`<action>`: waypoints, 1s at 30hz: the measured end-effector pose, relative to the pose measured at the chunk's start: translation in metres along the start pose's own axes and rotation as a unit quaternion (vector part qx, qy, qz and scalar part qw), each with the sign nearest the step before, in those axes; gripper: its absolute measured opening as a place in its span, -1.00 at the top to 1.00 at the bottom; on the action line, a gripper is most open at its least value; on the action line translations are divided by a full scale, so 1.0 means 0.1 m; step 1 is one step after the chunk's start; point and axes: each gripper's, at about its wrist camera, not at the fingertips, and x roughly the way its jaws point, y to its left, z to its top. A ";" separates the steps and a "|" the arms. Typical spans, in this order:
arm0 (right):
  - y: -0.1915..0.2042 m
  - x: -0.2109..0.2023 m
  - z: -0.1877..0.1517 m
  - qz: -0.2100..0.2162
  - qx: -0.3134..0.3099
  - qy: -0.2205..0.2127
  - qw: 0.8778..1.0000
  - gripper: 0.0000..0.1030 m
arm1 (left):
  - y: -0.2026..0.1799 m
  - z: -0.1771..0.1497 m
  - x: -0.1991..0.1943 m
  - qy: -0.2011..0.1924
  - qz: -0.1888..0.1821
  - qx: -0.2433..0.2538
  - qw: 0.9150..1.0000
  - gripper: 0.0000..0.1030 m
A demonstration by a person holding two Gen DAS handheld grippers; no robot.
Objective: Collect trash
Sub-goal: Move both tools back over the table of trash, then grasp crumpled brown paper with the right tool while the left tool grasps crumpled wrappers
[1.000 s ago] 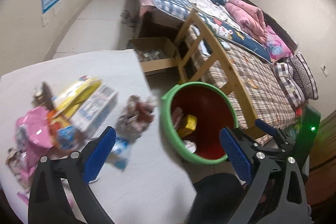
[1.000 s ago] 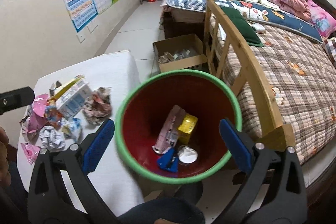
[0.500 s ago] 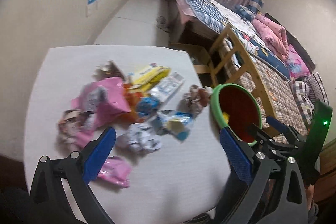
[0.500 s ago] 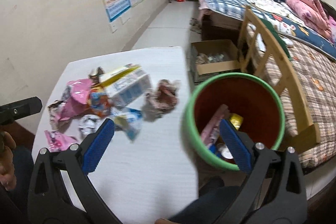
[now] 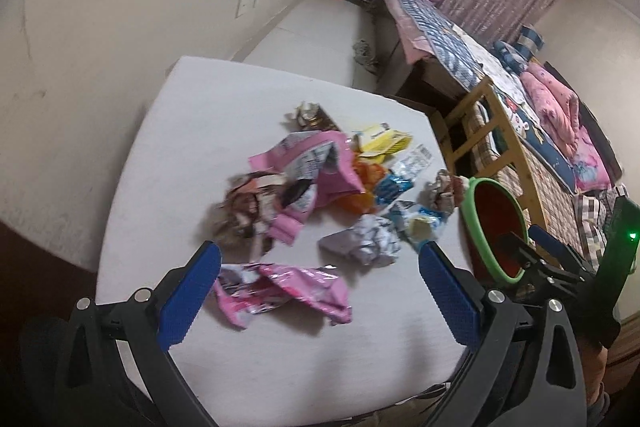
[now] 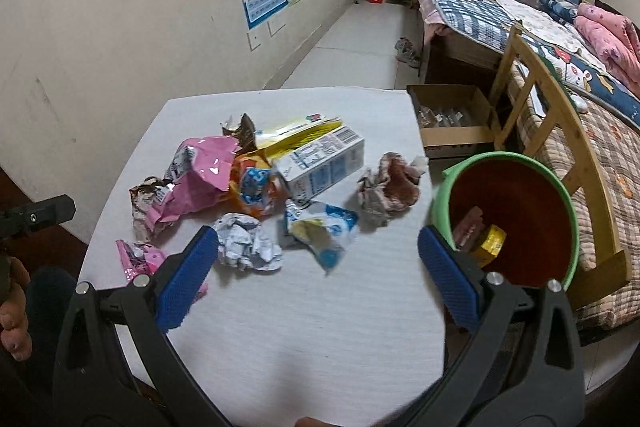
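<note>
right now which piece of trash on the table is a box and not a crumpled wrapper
The white and blue carton, lying on its side behind the pile; it alone keeps flat faces and square edges, while everything around it is crumpled.

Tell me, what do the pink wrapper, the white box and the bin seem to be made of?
Pink wrapper: thin glossy plastic film, creased, with shiny glints. White box: printed carton, probably coated cardboard, with sharp folded edges. Bin: smooth rigid plastic, by its look, green outside and red inside.
</note>
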 end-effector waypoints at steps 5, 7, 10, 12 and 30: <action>0.10 0.07 0.03 0.003 -0.007 0.004 1.000 -0.91 | 0.10 0.03 0.07 0.005 0.002 0.001 1.000 -0.84; 0.11 0.10 0.04 0.005 -0.005 0.005 1.000 -0.91 | 0.12 0.05 0.13 0.009 0.002 0.002 1.000 -0.84; 0.10 0.18 0.07 0.005 -0.001 0.008 1.000 -0.91 | 0.14 0.07 0.26 0.019 0.002 0.000 1.000 -0.84; 0.09 0.24 0.10 0.006 0.002 0.011 1.000 -0.91 | 0.18 0.09 0.33 0.023 0.001 -0.006 1.000 -0.84; -0.58 1.21 0.27 -0.059 0.050 0.062 0.995 -0.91 | 0.60 0.25 1.01 0.056 0.011 -0.037 0.998 -0.65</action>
